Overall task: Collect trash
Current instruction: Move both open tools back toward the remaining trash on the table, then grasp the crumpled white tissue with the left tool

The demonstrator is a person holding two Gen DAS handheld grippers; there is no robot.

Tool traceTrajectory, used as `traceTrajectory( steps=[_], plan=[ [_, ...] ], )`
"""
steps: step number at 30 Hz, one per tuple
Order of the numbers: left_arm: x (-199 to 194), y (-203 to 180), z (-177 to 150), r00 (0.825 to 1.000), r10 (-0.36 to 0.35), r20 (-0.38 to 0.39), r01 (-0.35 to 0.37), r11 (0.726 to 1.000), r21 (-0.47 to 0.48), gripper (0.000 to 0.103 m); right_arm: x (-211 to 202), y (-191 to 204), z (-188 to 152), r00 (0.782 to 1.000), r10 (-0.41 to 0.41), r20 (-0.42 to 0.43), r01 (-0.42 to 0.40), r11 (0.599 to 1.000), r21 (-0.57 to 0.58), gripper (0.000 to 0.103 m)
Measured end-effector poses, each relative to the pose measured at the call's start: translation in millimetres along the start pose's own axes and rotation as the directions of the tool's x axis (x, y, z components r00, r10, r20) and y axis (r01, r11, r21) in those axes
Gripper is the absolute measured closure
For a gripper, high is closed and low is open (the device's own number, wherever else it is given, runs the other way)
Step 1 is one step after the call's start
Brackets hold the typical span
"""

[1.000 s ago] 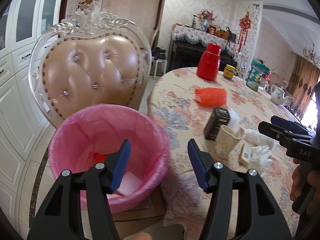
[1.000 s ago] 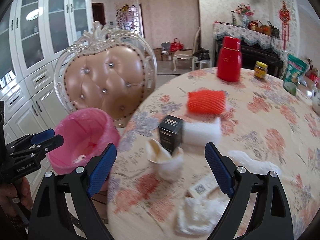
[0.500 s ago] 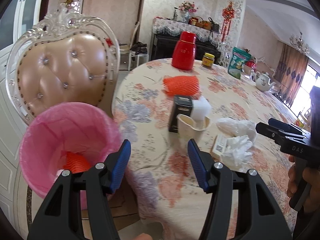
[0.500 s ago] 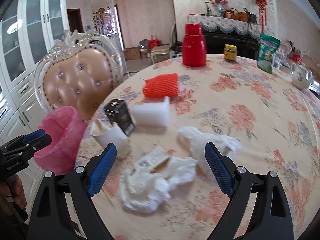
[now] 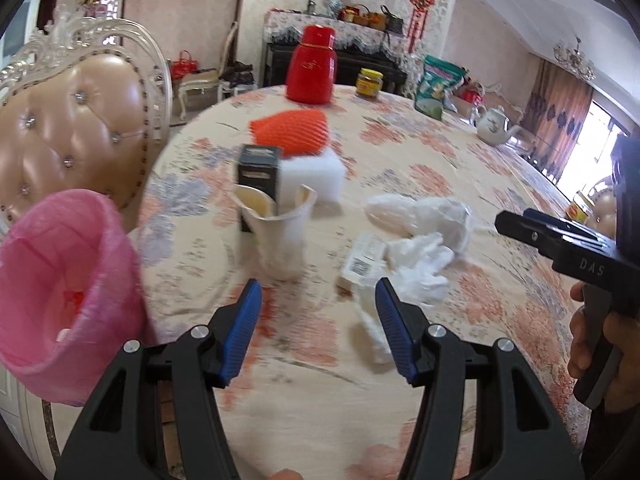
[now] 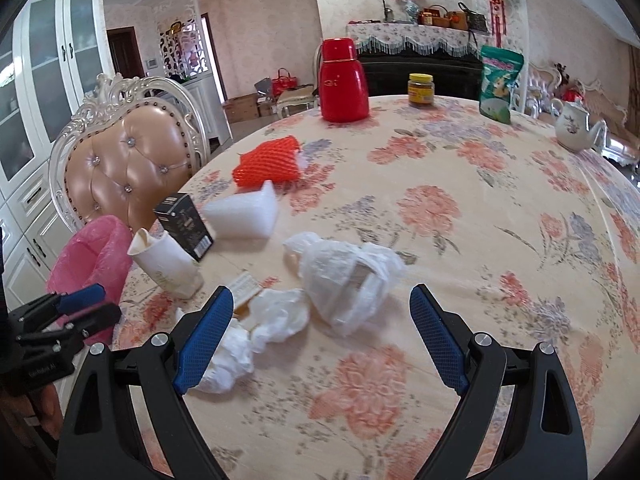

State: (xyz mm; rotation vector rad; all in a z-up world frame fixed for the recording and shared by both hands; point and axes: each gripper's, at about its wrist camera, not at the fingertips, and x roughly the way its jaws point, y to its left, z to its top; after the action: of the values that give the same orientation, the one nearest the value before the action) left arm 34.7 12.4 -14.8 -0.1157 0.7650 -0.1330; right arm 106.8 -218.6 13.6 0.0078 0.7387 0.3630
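Dining room, round table under a floral tablecloth [image 6: 460,216], tufted chair [image 6: 128,168] at the left edge. Left gripper [image 5: 318,328] spread wide, empty, low over the near edge; crushed paper cup [image 5: 280,232] just beyond, black carton [image 5: 258,168] and white foam block [image 5: 312,174] behind it, orange foam net [image 5: 290,132] farther back. Pink-lined trash bin [image 5: 60,280] off the table, left. Right gripper [image 6: 320,332] likewise wide apart, empty; crumpled tissues [image 6: 256,328] by its left finger, clear plastic bag [image 6: 344,276] just ahead between the fingers.
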Motion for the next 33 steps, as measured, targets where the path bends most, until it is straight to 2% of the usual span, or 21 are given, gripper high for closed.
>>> traceTrajectory(
  steps=[3, 5, 10, 13, 20, 25, 28, 30, 33],
  plan=[
    [10.0, -15.7, -2.0, 1.0, -0.017, -0.021, 0.017, 1.0, 0.015, 0.045, -2.3, -10.0, -2.3, 1.0, -0.004, -0.001, 0.004, 1.0, 0.009, 0.018],
    [15.6, -24.2, -3.9, 0.999, -0.024, -0.031, 0.025, 0.999, 0.022, 0.036, -3.5, -16.5, -3.8, 1.0, -0.005, -0.003, 0.005, 1.0, 0.014, 0.018],
    [32.2, -44.3, -6.4, 0.997, -0.046, -0.063, 0.047, 0.999, 0.017, 0.035, -5.5, -29.8, -8.0, 1.0, -0.007, -0.009, 0.007, 1.0, 0.022, 0.018],
    [40.9, -51.5, -5.6, 0.996, -0.05, -0.077, 0.05, 0.999, 0.006, 0.029, -6.6, -37.6, -9.6, 1.0, -0.009, -0.011, 0.009, 1.0, 0.026, 0.018],
    [63.4, -65.2, -7.3, 0.992, -0.015, -0.129, 0.017, 1.0, 0.009, 0.024, -5.5, -49.2, -10.5, 1.0, -0.01, -0.013, 0.01, 0.999, 0.034, 0.018],
    [74.1, -71.4, -9.6, 0.988, 0.038, -0.15, -0.031, 0.998, 0.046, 0.024, -1.1, -52.4, -10.9, 1.0, -0.007, -0.021, 0.008, 0.999, 0.037, 0.018],
    [80.3, -73.1, -10.6, 0.984, 0.075, -0.164, -0.064, 0.995, 0.072, 0.029, 1.7, -51.3, -10.4, 1.0, -0.005, -0.027, 0.006, 0.999, 0.036, 0.018],
    [82.2, -71.5, -11.3, 0.982, 0.085, -0.171, -0.072, 0.994, 0.078, 0.048, 4.5, -49.5, -9.5, 0.999, -0.003, -0.033, 0.004, 1.0, 0.031, 0.018],
    [80.8, -67.0, -10.6, 0.982, 0.079, -0.173, -0.067, 0.995, 0.074, 0.059, 8.5, -47.5, -8.4, 0.999, 0.002, -0.039, -0.001, 1.0, 0.027, 0.018]
  ],
)
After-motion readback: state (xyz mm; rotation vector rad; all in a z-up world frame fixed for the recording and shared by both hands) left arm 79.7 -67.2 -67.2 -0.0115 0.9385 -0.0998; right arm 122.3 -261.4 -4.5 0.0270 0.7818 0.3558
